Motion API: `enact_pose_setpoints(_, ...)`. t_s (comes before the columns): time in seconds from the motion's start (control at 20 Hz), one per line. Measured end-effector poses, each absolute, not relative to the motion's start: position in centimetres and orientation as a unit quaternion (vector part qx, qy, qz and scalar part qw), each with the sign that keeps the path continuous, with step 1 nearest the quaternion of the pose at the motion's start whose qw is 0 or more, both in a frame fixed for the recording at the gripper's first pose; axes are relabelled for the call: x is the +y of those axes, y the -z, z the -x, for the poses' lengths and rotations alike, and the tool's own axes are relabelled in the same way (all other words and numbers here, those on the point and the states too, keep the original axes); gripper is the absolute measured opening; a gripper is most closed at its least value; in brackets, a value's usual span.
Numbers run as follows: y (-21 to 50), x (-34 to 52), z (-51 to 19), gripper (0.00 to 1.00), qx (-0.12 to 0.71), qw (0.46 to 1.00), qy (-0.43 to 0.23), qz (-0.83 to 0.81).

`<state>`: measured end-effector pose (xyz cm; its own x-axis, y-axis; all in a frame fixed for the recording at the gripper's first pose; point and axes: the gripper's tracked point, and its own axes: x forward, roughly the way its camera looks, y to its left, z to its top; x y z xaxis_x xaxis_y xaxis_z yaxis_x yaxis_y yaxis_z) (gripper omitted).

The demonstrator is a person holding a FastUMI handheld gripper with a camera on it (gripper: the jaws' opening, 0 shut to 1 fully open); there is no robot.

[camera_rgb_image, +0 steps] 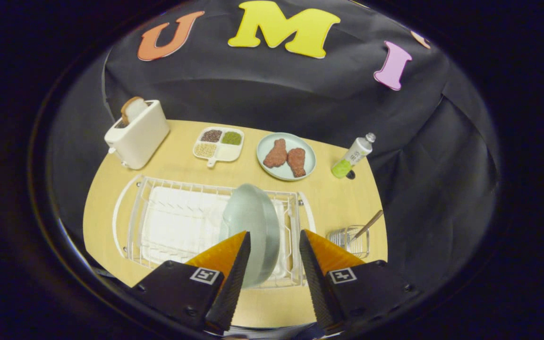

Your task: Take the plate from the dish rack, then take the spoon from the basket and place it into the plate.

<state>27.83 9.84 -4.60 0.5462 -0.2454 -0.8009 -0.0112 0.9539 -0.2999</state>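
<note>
Here, a pale wooden tabletop [328, 203] with a rounded edge carries everything, backed by black cloth. A white wire dish rack [158, 222] sits on it, holding an upright, translucent, pale green plate [253, 226] at its right end. Behind the rack stand a boxy white toaster [137, 134] with bread, a divided tray [219, 144] of grains, a round plate of two drumsticks [286, 157] and a small bottle [354, 155]. Right of the rack, a small wire basket [350, 241] holds a thin-handled spoon [369, 224]. The tool [274, 241] hovers with fingers apart, the plate's edge just ahead, untouched.
</note>
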Motion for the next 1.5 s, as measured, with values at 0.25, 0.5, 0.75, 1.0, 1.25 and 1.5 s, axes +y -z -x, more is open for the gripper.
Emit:
enact_pose_setpoints(0.25, 6.4, 9.5, -28.3, 0.29, 0.520, 0.836, 0.093, 0.146)
enact_pose_setpoints(0.5, 6.8, 8.6, -28.7, 0.19, 0.537, 0.821, 0.099, 0.167)
enact_pose_setpoints(0.75, 7.6, 8.1, -28.7, 0.19, 0.536, 0.812, 0.122, 0.194)
enact_pose_setpoints(1.0, 6.4, 9.6, -27.8, 0.11, 0.515, 0.809, 0.170, 0.225)
enact_pose_setpoints(1.25, 2.8, 9.9, -27.7, 0.10, 0.438, 0.820, 0.238, 0.282)
enact_pose_setpoints(1.5, 2.0, 10.9, -25.3, 0.10, 0.422, 0.849, 0.185, 0.258)
